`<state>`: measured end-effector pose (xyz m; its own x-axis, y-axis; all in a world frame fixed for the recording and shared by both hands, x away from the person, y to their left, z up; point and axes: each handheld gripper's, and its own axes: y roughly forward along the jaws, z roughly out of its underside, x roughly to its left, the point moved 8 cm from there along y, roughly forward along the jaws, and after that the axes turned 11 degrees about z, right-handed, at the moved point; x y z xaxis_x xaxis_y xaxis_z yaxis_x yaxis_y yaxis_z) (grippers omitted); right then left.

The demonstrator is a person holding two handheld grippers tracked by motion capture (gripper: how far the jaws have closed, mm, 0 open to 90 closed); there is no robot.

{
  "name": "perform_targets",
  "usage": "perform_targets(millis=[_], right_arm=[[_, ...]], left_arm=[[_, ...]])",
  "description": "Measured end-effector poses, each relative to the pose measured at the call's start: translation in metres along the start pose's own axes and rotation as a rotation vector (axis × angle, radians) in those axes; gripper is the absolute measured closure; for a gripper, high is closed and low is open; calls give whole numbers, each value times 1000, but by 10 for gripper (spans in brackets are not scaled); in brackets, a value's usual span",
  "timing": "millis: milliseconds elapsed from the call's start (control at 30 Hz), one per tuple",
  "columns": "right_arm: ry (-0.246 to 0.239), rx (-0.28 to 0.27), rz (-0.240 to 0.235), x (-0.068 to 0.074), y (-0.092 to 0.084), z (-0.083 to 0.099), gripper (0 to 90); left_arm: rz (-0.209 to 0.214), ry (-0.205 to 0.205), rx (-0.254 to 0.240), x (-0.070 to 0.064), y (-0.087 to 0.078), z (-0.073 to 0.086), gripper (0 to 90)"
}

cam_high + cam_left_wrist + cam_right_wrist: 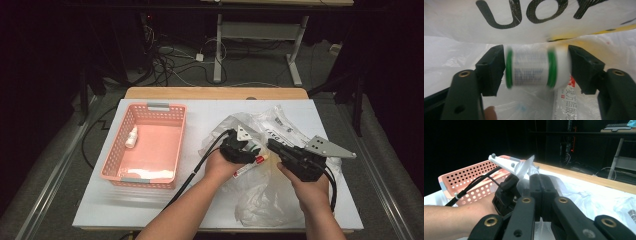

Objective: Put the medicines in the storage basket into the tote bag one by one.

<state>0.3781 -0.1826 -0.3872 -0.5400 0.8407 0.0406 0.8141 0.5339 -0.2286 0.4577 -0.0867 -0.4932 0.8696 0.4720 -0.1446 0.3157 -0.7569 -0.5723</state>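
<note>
Now two tools, one plastic bag, one pink basket, one dropper bottle.

One pink basket, one white dropper bottle inside it. One crumpled plastic bag, two hand-held grippers. Probably two small containers at the bag: green-banded bottle, red-capped tube.

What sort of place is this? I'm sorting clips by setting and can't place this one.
Probably a lab or recording workspace, not a home: a white table on a dark floor strewn with loose cables, a bare desk frame behind, and a person's hand-held left gripper trailing its own cable.
</note>
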Motion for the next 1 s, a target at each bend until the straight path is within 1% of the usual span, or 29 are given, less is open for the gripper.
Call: perform_targets(millis=[100, 200, 367, 400, 433, 467, 500, 533, 567, 600, 633, 733, 800, 900, 1000], right_arm=[[-3, 2, -2, 0, 0, 0, 900], [-4, 0, -2, 1, 0, 0, 900], [-4, -3, 1, -1, 0, 0, 900], [-3, 0, 1, -1, -1, 0, 900], [-3, 0, 1, -1, -1, 0, 900], [-2, 1, 3, -1, -1, 0, 900], [-2, 1, 3, -1, -1, 0, 900], [-2, 1, 3, -1, -1, 0, 900], [-2, 1, 4, -1, -1, 0, 900], [-3, 0, 3, -1, -1, 0, 900], [-4, -1, 2, -1, -1, 0, 900], [-5, -1, 3, -1, -1, 0, 900], [-4, 0, 3, -1, -1, 0, 900], [-4, -1, 4, -1, -2, 0, 900], [-4, -1, 5, -1, -2, 0, 900]], left_arm=[[20, 5, 17, -3, -1, 1, 275], [40, 1, 30, -8, -3, 5, 248], [60, -13, 24, -14, -8, 10, 185], [78, -22, 27, -17, -12, 13, 166], [78, -22, 27, -17, -12, 13, 150], [93, -30, 22, -21, -16, 15, 142], [93, -30, 22, -21, -16, 15, 141], [102, -33, 18, -24, -18, 16, 141], [111, -27, 18, -26, -21, 17, 104], [130, -29, 17, -33, -26, 17, 88], [138, -21, 19, -35, -29, 17, 74], [160, -14, 3, -45, -38, 16, 35], [169, -9, 3, -50, -43, 17, 0], [171, 0, -8, -56, -51, 18, 0], [169, -5, -13, -58, -57, 22, 0]])
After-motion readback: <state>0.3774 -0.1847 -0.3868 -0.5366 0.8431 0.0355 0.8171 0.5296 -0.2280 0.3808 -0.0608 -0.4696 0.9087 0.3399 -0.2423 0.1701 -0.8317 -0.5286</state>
